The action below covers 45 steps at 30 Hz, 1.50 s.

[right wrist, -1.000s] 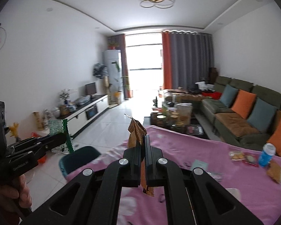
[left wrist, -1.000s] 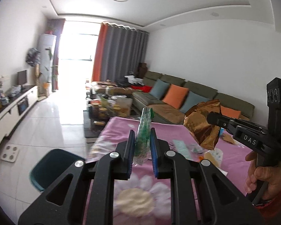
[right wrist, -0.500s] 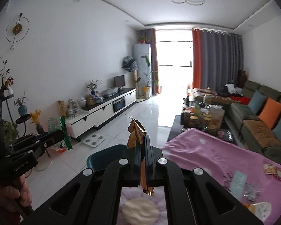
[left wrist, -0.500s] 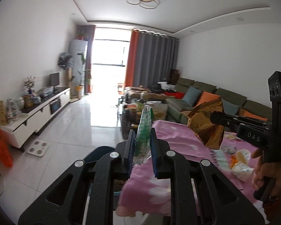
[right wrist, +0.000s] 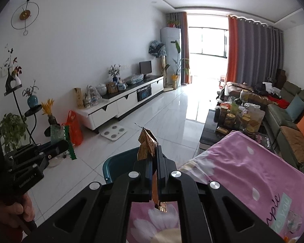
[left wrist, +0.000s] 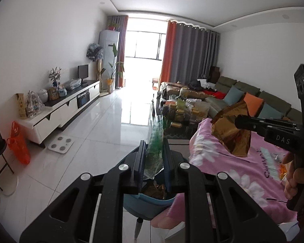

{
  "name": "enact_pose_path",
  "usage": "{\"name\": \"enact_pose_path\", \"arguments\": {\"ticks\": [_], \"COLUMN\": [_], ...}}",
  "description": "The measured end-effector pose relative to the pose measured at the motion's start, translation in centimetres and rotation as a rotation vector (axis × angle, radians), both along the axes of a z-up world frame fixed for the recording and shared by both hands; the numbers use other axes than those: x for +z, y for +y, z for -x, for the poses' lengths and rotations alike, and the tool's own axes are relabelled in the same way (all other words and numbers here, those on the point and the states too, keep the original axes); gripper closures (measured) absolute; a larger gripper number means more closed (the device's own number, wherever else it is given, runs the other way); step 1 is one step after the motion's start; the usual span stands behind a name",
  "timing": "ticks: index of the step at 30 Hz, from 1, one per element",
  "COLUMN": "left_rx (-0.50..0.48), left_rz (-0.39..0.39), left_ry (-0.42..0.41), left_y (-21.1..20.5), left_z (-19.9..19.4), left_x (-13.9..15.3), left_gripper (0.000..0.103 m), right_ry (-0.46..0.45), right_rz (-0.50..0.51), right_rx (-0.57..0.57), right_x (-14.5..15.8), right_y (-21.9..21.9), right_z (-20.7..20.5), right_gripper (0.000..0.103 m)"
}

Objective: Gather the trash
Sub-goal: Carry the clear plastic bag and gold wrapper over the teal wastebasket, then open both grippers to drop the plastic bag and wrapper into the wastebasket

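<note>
Trash in hand: a green wrapper (left wrist: 156, 141) clamped between the fingers of the left gripper (left wrist: 154, 162) at lower centre, and a gold wrapper (right wrist: 147, 145) clamped by the right gripper (right wrist: 154, 168). Just below the left fingers sits the teal bin (left wrist: 150, 202), some gold foil already inside. Judged step: carrying to the drop. Next, parting the left fingers over the bin's mouth, then bringing the right across. The pink table (left wrist: 233, 172) edge crowds the bin's right; bare floor (left wrist: 81, 141) lies open at left.
</note>
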<state>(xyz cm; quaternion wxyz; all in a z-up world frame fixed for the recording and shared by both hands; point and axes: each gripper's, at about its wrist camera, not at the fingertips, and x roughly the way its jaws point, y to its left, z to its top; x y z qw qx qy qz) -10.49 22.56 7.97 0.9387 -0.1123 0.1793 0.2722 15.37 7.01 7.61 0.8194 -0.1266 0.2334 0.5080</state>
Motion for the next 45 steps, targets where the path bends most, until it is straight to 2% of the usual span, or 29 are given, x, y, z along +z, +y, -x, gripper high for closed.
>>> {"name": "enact_pose_path", "arguments": {"ticks": [8, 18, 32, 36, 41, 45], "left_rx": [-0.004, -0.022, -0.026, -0.022, -0.010, 0.001], "left_rz": [0.051, 0.131, 0.226, 0.249, 0.281, 0.318], "left_ry": [0.060, 0.120, 0.203, 0.219, 0.258, 0.279], "left_y": [2.3, 5.5, 10.0, 11.1, 11.4, 12.5], "left_z": [-5.8, -12.7, -20.2, -21.3, -23.4, -23.6], "left_x": [-3.1, -7.5, -14.1, -16.1, -18.2, -20.0], "left_gripper": [0.087, 0.087, 0.086, 0.086, 0.086, 0.086], "right_ry": [0.015, 0.090, 0.177, 0.195, 0.254, 0.358], "right_rz": [0.074, 0.177, 0.296, 0.324, 0.372, 0.415], "right_rx": [0.028, 0.050, 0.106, 0.123, 0.149, 0.177], "right_x": [-1.9, -5.6, -9.9, -10.8, -12.5, -14.3], "right_y": [4.2, 8.7, 14.2, 15.3, 16.8, 18.1], "right_z": [-1.3, -4.2, -6.5, -6.7, -7.2, -8.0], "right_gripper": [0.100, 0.100, 0.100, 0.100, 0.100, 0.100]}}
